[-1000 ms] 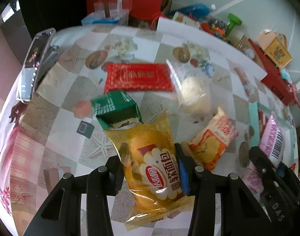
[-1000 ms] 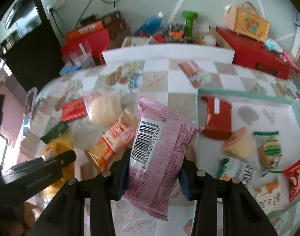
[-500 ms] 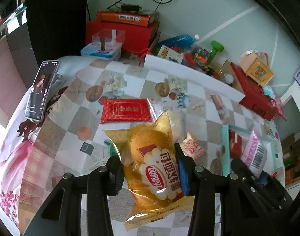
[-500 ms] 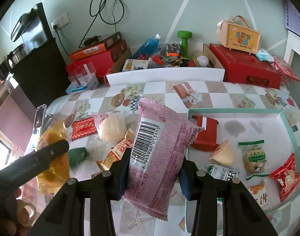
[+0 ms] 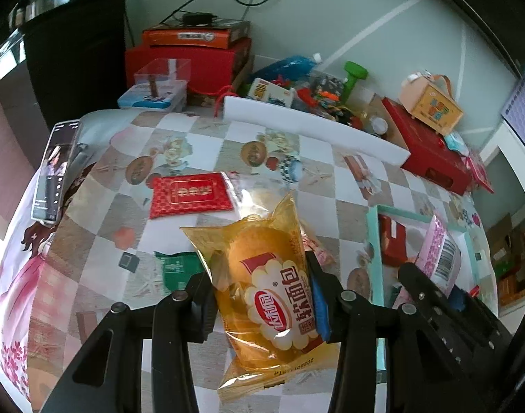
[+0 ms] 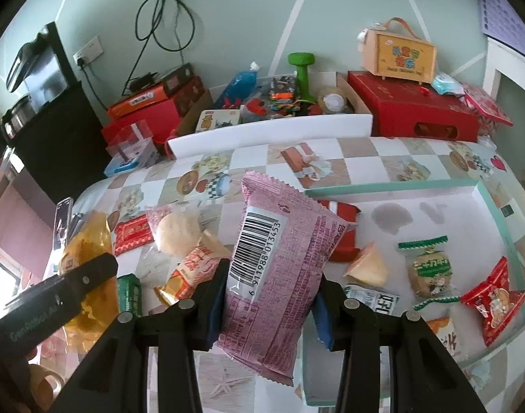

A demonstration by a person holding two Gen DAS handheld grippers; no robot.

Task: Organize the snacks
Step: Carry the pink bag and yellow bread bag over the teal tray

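Grippers came first in both views, each pinching a snack above the table. We had the left gripper (image 5: 262, 304) clamped on a yellow bun bag (image 5: 267, 289), held upright between its blue-padded fingers (image 5: 319, 304). Our right gripper (image 6: 267, 301) was squeezed onto a pink packet (image 6: 279, 261), barcode toward the camera, hanging over the near left corner of the tray (image 6: 383, 188).

Just beyond the bun bag lay a green pack (image 5: 178, 270) on the checked cloth (image 5: 90, 261), partly hidden by the left finger. Farther out sat a red packet (image 5: 190, 196) and a clear bag with a pale round cake (image 6: 178, 232). An orange packet (image 6: 190, 273) lay between that cake and the pink packet. A phone (image 5: 52, 175) rested at the cloth's left edge.

Inside the tray we saw a red pack (image 6: 341, 232) partly behind the pink packet, a jelly cup (image 6: 369, 268), a green-trimmed biscuit (image 6: 429, 270), a red bag (image 6: 493, 304) and a white pack (image 6: 372, 301) near the right finger.

Past the table's far edge stood a white board (image 6: 269, 132). Behind it were red boxes (image 6: 414, 113), a green dumbbell (image 6: 302, 74), a blue bottle (image 6: 240, 84) and an orange handled box (image 6: 398, 53) against the wall.
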